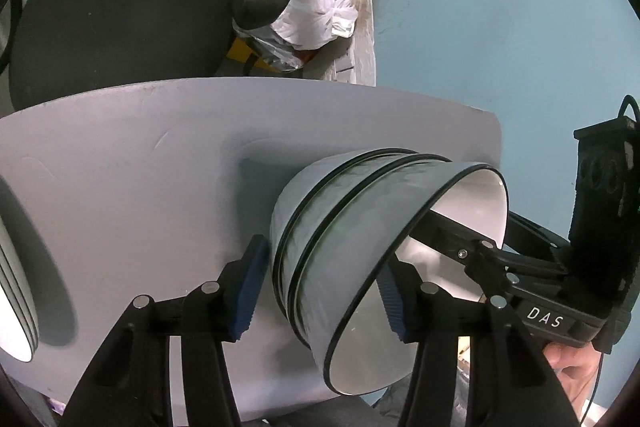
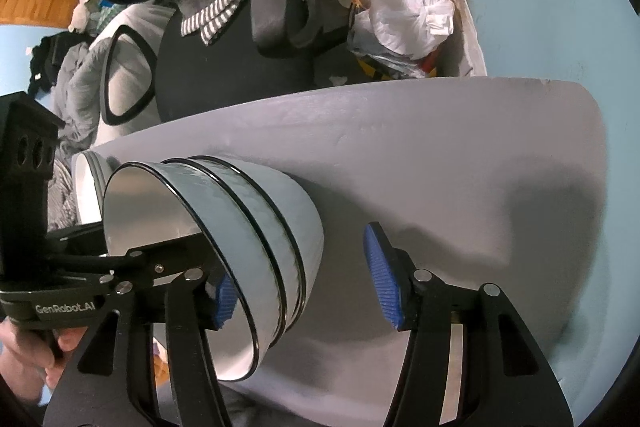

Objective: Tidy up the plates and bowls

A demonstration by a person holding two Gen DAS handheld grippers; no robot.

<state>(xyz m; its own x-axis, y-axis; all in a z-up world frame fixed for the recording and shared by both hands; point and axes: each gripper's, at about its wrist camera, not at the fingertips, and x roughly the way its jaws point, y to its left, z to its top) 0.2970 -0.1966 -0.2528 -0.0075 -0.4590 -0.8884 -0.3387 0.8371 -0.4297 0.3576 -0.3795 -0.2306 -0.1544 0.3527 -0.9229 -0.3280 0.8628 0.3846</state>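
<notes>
Three nested white bowls with black rims point(image 1: 352, 247) stand as one stack on the grey table point(image 1: 140, 187). My left gripper point(image 1: 320, 291) is open with its blue-padded fingers astride the stack's rims, one finger inside the top bowl. My right gripper point(image 2: 308, 283) is open too, astride the same stack point(image 2: 248, 227), its left finger inside the top bowl. Each gripper shows in the other's view, reaching into the bowl. A pile of white plates point(image 1: 16, 291) lies at the table's left edge and also shows in the right wrist view point(image 2: 90, 183).
A black office chair point(image 1: 132, 27) with striped cloth on it stands beyond the table. A white plastic bag point(image 1: 316, 11) and clutter lie on the floor behind. A pale blue wall point(image 1: 500, 27) is to the right. The table's far right corner point(image 2: 580, 131) is close.
</notes>
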